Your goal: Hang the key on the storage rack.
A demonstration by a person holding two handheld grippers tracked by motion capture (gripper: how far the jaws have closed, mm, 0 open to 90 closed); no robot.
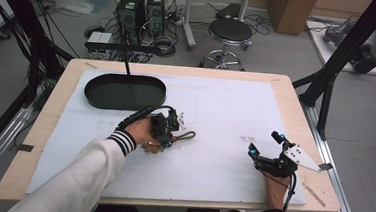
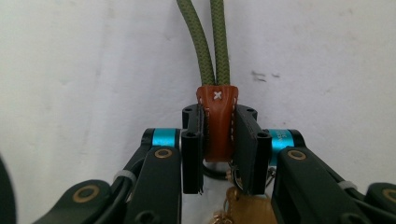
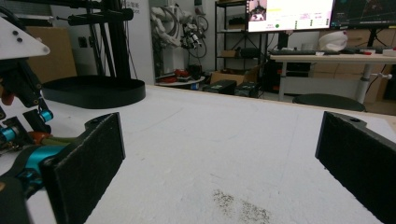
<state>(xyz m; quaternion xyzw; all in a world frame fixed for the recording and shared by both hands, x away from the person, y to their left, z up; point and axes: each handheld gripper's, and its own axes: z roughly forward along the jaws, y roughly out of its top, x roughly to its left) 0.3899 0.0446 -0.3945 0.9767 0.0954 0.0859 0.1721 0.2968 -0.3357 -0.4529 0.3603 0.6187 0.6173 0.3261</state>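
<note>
Clamping one brown leather tab [image 2: 217, 122] of two-strand green cord [image 2: 209, 44]: left claw [image 2: 219, 140]; right claw [image 3: 219, 158] wide, nothing held

Open mat [image 1: 215, 113] right of black tray [image 1: 125, 91]

Right tongs [image 3: 219, 158] wide apart over white mat [image 3: 210, 140]; black tray [image 3: 93, 92] far left.

On the table [image 1: 277, 92]: one white mat [image 1: 225, 113], one black oval tray [image 1: 125, 91], one keyring with a green cord loop [image 1: 184, 136] (brown leather tab [image 2: 218, 122]), and two grippers, left gripper [image 1: 167, 127] and right gripper [image 1: 264, 144].
</note>
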